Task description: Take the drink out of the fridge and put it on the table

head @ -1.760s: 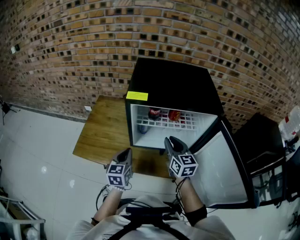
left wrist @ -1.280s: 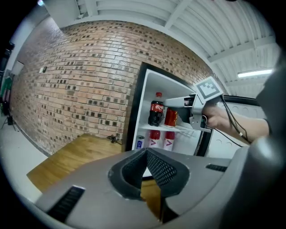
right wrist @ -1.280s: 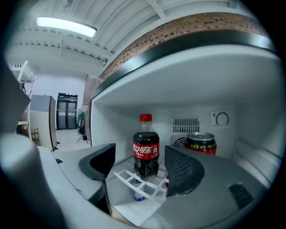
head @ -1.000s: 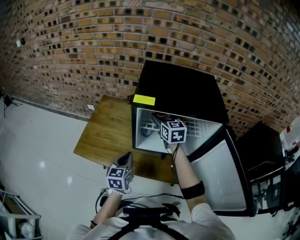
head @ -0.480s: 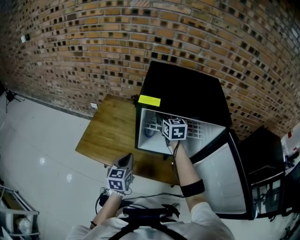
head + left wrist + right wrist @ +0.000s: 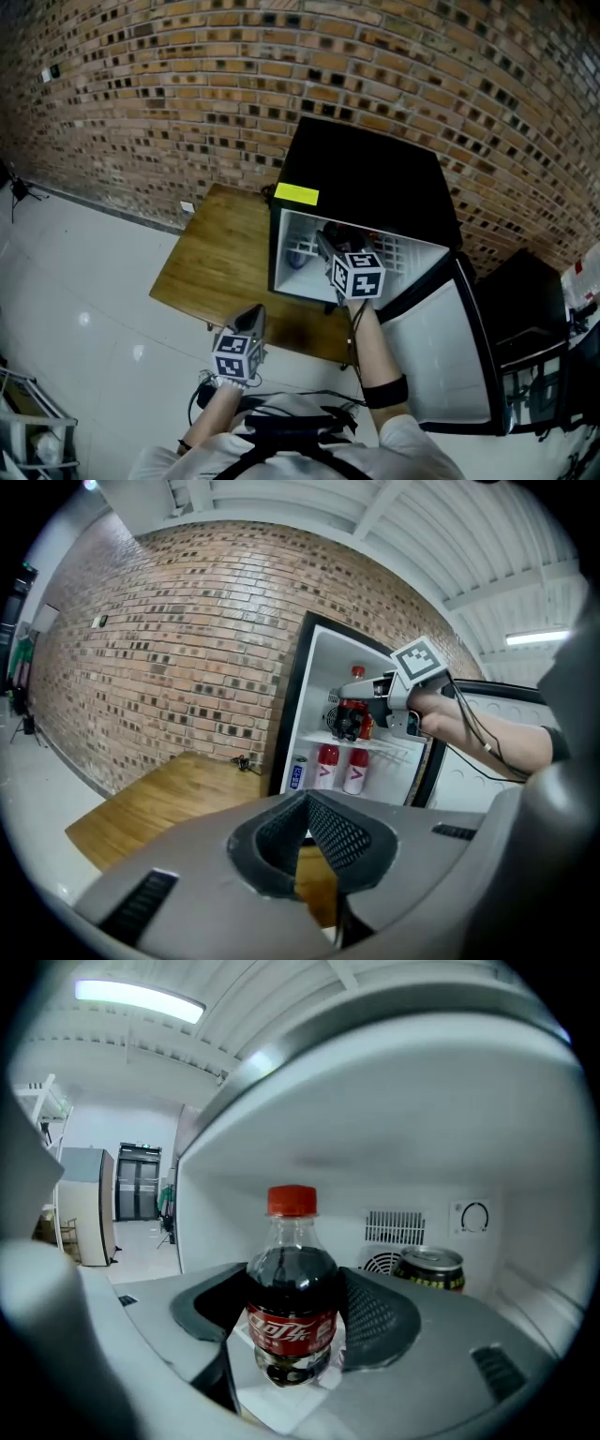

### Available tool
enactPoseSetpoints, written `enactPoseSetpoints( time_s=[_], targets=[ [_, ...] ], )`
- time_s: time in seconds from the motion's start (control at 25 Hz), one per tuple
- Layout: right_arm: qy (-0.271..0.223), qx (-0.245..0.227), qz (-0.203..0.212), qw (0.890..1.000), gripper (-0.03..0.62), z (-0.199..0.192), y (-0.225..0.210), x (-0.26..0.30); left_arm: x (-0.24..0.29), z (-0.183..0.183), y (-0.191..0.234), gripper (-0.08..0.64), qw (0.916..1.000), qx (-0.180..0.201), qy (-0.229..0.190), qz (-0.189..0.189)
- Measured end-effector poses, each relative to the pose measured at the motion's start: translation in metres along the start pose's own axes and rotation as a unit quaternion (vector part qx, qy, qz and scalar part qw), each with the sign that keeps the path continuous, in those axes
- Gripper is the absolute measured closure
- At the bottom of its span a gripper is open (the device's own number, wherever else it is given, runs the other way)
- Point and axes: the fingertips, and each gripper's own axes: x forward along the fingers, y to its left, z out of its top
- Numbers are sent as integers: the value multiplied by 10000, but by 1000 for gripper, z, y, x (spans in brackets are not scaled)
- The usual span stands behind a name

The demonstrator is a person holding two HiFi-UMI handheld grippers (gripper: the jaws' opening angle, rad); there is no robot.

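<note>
A small cola bottle [image 6: 292,1288] with a red cap and red label stands between the pads of my right gripper [image 6: 292,1324], which press on both of its sides. In the left gripper view the same bottle [image 6: 352,720] is at the front of the upper shelf of the black fridge [image 6: 366,178], with my right gripper [image 6: 367,703] shut on it. In the head view my right gripper [image 6: 328,247] reaches into the open fridge. My left gripper [image 6: 251,321] hangs shut and empty over the front edge of the wooden table [image 6: 211,272]; its jaws [image 6: 307,803] meet.
A dark can [image 6: 429,1268] stands behind the bottle near the fridge's back wall. On the lower shelf are two red-capped bottles [image 6: 326,764] and a blue-and-white can [image 6: 296,772]. The fridge door [image 6: 441,347] swings open to the right. A brick wall [image 6: 187,84] is behind.
My right gripper went into the fridge, closed on the cola bottle and has drawn back slightly toward the opening. The left gripper has stayed where it was.
</note>
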Motion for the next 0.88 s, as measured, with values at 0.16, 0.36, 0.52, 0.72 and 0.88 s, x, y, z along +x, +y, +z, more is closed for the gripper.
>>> enactPoseSetpoints(
  time_s=[0.16, 0.36, 0.52, 0.72, 0.88],
  targets=[
    [-148, 13, 169, 9997, 265, -5, 15, -34, -1, -1, 1, 558, 10000, 13, 3, 20],
    [-7, -12, 548, 9985, 265, -38, 48, -72, -6, -3, 6, 558, 10000, 35, -9, 79],
    [208, 73, 747, 9970, 265, -81, 69, -84, -11, -4, 12, 558, 9999, 10, -58, 146],
    [418, 60, 849, 9955, 265, -138, 92, -70, -18, -9, 15, 558, 9999, 75, -68, 94],
    [469, 93, 950, 9943, 265, -173, 119, -41, -26, -13, 21, 558, 9999, 90, -39, 91]
  ],
)
